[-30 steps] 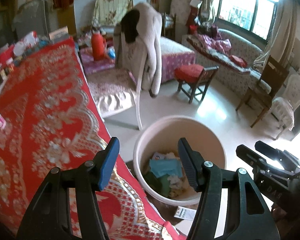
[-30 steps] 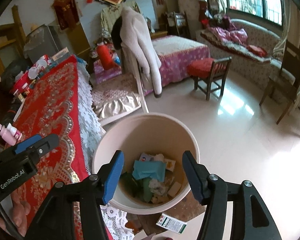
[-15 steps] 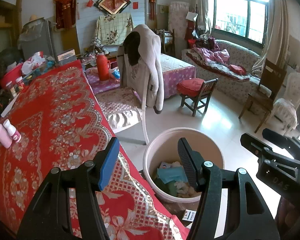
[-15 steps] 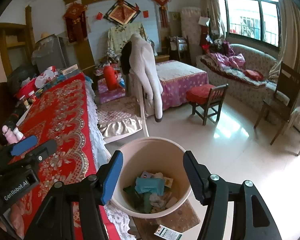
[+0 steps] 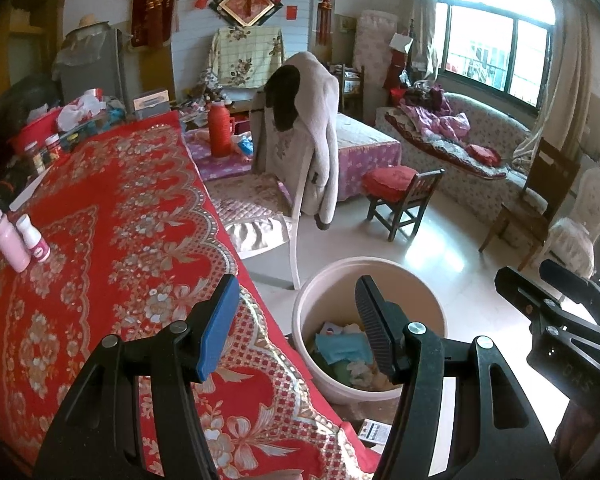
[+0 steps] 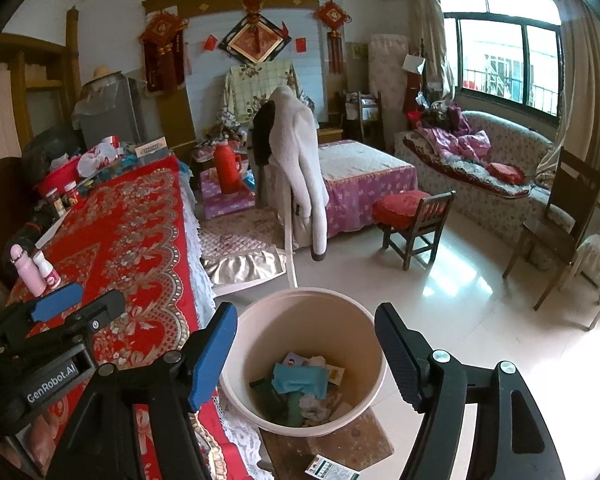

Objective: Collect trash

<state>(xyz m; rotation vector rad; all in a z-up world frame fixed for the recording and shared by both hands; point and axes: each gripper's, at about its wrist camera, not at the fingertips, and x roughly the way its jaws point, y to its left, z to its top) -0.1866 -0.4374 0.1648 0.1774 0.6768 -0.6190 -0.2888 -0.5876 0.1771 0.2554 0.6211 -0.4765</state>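
Observation:
A pale pink trash bucket (image 5: 420, 280) (image 6: 364, 320) stands on the floor beside the red-clothed table (image 5: 100, 220) (image 6: 140, 220). Inside it lie crumpled papers, a teal scrap (image 6: 300, 378) and wrappers. My left gripper (image 5: 296, 326) hovers open over the table's edge, nothing between its fingers. My right gripper (image 6: 306, 354) hangs above the bucket; its jaws are opening and empty. Each gripper shows at the side of the other's view. A small printed packet (image 6: 330, 469) (image 5: 374, 432) lies on the floor by the bucket.
A pink bottle (image 5: 8, 240) and a small white bottle (image 5: 34, 238) stand on the table's left side, with clutter at its far end. A chair draped with a pale coat (image 5: 304, 140) stands behind the bucket. A red-cushioned stool (image 5: 400, 196), a bed and a sofa lie beyond.
Both grippers have risen and pulled back from the bucket, so more of the room and table shows. The right jaws have widened. The trash in the bucket lies unchanged.

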